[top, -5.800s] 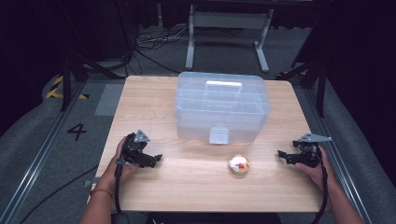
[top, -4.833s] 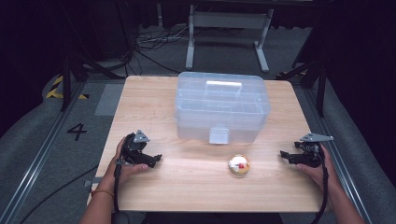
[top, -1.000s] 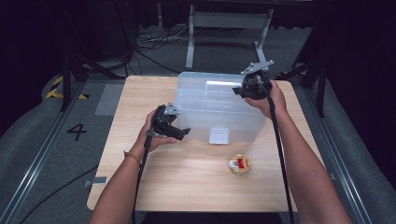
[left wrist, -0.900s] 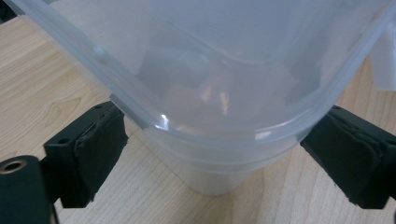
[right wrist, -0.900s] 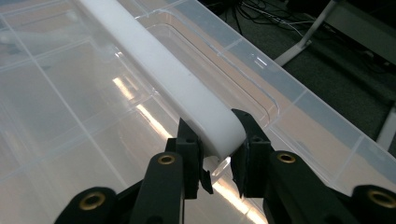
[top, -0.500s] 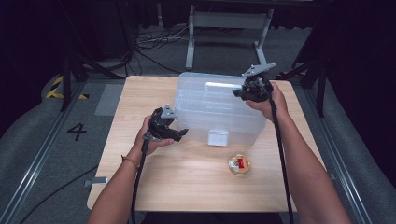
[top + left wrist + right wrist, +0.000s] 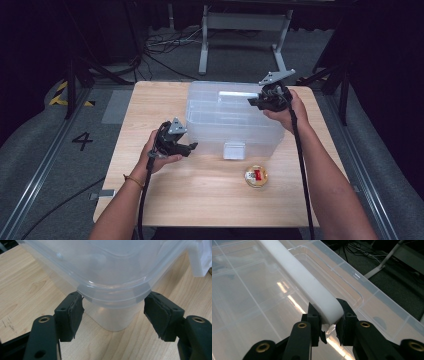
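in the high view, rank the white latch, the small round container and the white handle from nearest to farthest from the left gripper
Measured from the left gripper:
1. White latch, on the clear box's near wall, just to the gripper's right.
2. Small round container, on the table in front of the box, farther right.
3. White handle, on the lid at the far side, by the right gripper.

Looks like a lab or recording studio rather than a home. Dark all round, with black drapes (image 7: 385,75) closing off the right side. Grey carpeted floor (image 7: 45,165) crossed by metal rails (image 7: 30,200), marked with a painted number 4 (image 7: 82,141) and yellow-black hazard tape (image 7: 62,95). Loose cables (image 7: 160,47) strewn behind a plain wooden table (image 7: 200,200), beside the grey metal legs of a stand (image 7: 245,30). Cabled handheld rigs in use at the table.
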Demonstrator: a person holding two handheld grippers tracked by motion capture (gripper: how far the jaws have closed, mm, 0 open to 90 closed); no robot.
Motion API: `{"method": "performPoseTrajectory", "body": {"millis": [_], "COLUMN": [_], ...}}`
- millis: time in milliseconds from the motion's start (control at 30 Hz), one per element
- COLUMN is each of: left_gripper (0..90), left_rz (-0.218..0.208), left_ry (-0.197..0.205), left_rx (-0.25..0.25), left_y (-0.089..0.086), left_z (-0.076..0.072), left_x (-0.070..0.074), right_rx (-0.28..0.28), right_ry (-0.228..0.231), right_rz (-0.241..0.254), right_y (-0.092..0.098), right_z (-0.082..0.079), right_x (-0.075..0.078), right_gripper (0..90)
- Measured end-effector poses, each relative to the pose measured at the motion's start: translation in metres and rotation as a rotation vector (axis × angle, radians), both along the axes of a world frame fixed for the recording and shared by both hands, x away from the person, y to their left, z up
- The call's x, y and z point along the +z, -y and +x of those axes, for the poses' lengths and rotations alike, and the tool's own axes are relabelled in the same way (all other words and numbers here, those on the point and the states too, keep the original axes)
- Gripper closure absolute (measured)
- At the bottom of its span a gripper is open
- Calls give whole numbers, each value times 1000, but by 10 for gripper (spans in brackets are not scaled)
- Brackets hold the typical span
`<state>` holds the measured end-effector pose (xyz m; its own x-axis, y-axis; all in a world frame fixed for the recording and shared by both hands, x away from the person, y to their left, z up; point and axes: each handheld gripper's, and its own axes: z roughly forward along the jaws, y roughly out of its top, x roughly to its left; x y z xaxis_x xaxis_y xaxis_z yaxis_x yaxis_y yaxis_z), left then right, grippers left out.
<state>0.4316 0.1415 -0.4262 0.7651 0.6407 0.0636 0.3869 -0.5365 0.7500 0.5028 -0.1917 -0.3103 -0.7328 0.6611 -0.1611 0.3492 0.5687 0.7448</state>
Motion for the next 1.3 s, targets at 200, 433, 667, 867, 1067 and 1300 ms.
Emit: {"method": "performPoseTrajectory", "body": {"millis": [200,433,667,867,1067,1300], "left_gripper": [319,313,325,334,411,603], "left_rz": [-2,-13,-37,-64,-91,-131], "left_ry": [3,13,15,37,52,50], "left_rx": [3,8,5,9,26,0], "left_y": [-1,-2,-7,-16,-27,-34], "left_z": [-3,-5,-7,-13,-16,-17], "left_x": [0,-2,-1,5,12,15], "right_rx": [5,-4,-8,-9,-26,-36], "right_ry": [-3,2,-13,-32,-50,-85], "right_rz": [-8,-8,-26,-24,9,-25], "right_y": [-1,-2,-3,-4,-1,-3], "right_z": [-5,-8,-5,-4,0,7], "right_x": [1,1,4,7,15,24], "right_gripper": [755,754,754,754,750,742]}}
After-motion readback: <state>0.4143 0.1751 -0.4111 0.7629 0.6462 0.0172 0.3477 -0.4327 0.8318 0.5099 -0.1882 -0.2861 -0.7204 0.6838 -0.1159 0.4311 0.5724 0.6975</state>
